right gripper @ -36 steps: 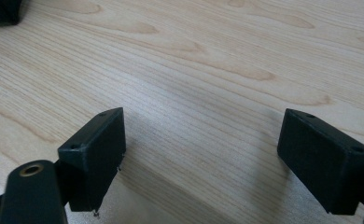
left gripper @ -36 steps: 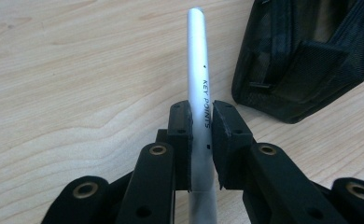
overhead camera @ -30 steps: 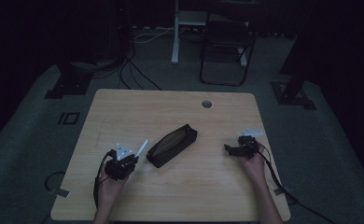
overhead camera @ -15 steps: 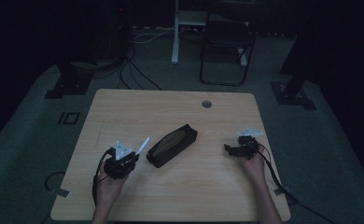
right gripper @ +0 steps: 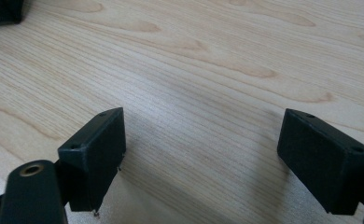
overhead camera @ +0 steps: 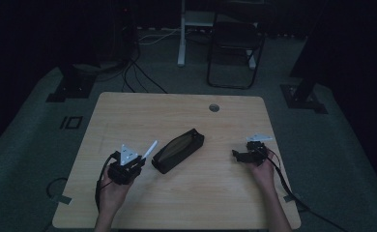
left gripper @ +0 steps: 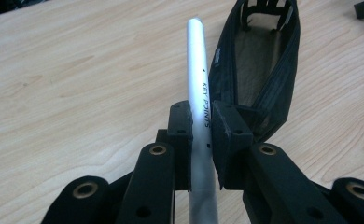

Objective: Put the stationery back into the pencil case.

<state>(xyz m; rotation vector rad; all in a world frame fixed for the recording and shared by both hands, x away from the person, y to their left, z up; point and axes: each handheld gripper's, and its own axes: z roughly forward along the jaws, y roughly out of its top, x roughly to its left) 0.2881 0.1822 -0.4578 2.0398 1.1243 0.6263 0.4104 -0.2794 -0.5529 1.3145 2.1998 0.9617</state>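
- Step in hand, by the look of it: loading the silver pen [left gripper: 199, 88] into the open black pencil case [overhead camera: 178, 150]. Pen already picked up, not yet in the case.
- Left gripper [overhead camera: 137, 162]: fingers [left gripper: 179, 135] clenched on the pen, gripped around mid-barrel, both pads pressing the barrel.
- Pen tip end pointing up and away toward the case in the high view; sticking out past the fingers, barrel just beside the case's near rim in the left gripper view. Touching the rim or not: cannot tell.
- Right gripper [overhead camera: 239, 155]: fingers [right gripper: 96, 156] spread wide, nothing between them, bare table [right gripper: 208, 56] below. Parked well apart from the case, on its right.
- Next move probably calls for: swinging the pen sideways over the case mouth, lining the barrel up with the case's long axis, lowering, then releasing. Right gripper may be needed to steady the case or hold the mouth open; soft sides look likely to shift if nudged.
- Risk: pen end catching the rim and dragging the case across the table.
- Pen: slim, straight, matte silver tube, rounded end, small black "KEY POINTS" lettering along the barrel.
- Case: long, soft, black fabric, unzipped, lying diagonally mid-table, lighter lining visible, nothing to be seen inside.
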